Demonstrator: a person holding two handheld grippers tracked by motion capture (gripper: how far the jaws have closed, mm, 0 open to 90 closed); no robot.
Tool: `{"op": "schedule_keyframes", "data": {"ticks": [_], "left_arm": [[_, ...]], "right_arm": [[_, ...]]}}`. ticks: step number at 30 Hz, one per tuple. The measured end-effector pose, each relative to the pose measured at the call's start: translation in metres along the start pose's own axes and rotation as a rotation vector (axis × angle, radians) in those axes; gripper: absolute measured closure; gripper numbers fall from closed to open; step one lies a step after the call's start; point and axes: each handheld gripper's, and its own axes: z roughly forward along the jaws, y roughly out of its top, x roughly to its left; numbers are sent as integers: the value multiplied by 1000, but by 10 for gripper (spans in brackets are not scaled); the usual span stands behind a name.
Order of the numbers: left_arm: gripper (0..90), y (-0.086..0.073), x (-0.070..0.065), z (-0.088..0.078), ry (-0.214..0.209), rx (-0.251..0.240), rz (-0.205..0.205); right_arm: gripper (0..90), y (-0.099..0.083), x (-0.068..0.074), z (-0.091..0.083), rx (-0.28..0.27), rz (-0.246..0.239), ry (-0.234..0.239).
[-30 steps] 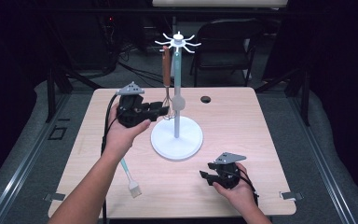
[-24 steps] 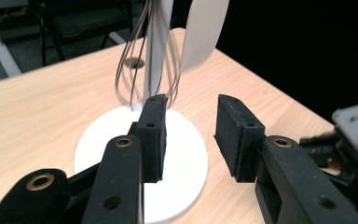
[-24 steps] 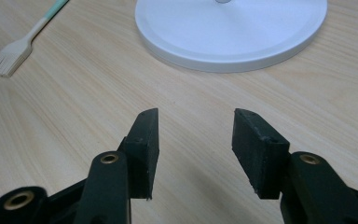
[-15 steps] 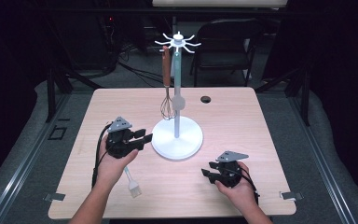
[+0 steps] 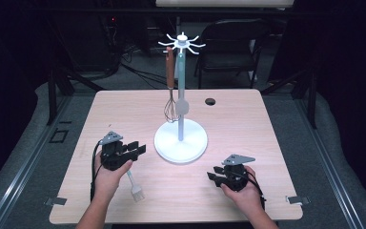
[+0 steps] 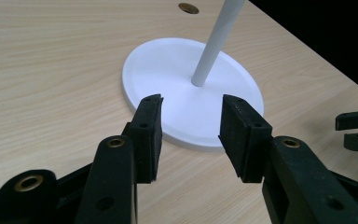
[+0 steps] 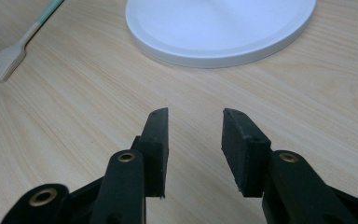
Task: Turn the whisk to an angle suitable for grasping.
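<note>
Resting low on the light wooden counter (image 5: 248,119), left claw (image 5: 137,149) and right claw (image 5: 214,177) both stand parted, holding nothing. Tall white hook stand with round base (image 5: 180,140) sits between them; brown-handled wire whisk (image 5: 170,90) hangs from it. Pale-handled pastry brush (image 5: 134,187) lies beside the left hand. Risk: a sideways sweep could bump the base or rock the whisk. Bare counter lies right and far; near edge sits close behind the hands.
</note>
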Motion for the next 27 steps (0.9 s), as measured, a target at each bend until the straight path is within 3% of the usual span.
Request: {"op": "schedule_keyframes", "data": {"ticks": [7,13,18,27], "left_arm": [[614,-3,1,-3,20,23,2],[610,-1,-3,-6,-6,10,5],[612,-2,-8,-4,-14,17,14],[608,-2,-10,-2,-11,34,28]], "right_arm": [[682,0,-1,0,24,8,24],[747,3,2,1,21,-2,28],[785,9,1,1,21,21,42],[860,40,0,-6,3,1,50]]}}
